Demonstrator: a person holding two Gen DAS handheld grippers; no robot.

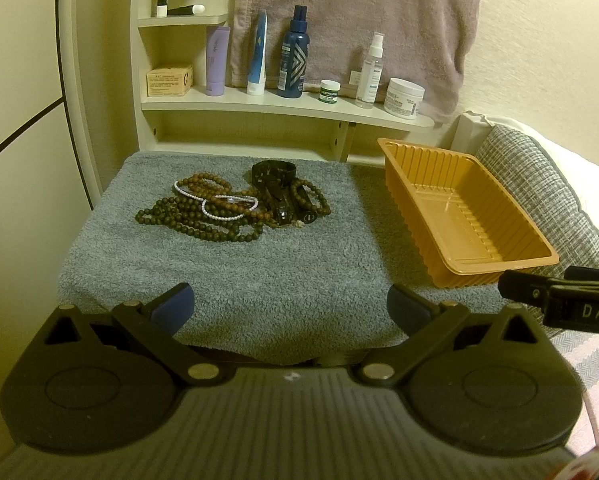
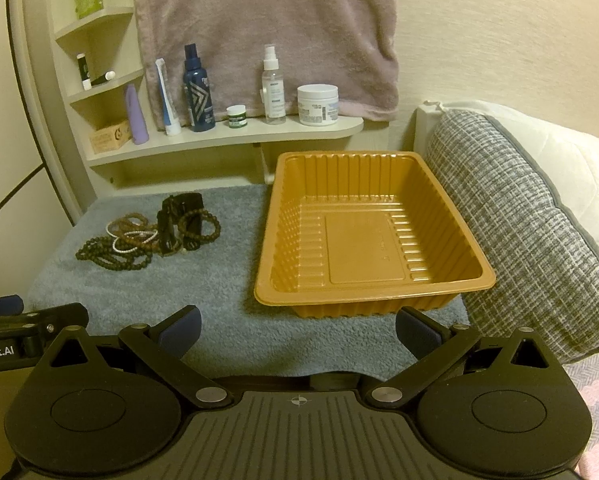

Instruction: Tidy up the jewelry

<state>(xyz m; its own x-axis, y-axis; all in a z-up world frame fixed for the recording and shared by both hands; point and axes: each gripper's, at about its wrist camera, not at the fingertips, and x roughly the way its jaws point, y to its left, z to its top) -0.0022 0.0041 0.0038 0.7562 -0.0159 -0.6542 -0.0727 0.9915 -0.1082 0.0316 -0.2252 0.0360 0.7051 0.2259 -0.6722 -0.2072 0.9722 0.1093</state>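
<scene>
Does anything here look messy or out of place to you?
Yes: the jewelry lies in one tangled heap on the grey towel, bead strands looped over each other and over a dark strap. The orange tray beside it holds nothing. On the upper shelf, a small black tube lies on its side.

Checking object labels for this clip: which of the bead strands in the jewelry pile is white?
The thin strand of small white beads, looped across the middle of the pile on the grey towel. The other strands are larger brown or dark wooden beads.
</scene>
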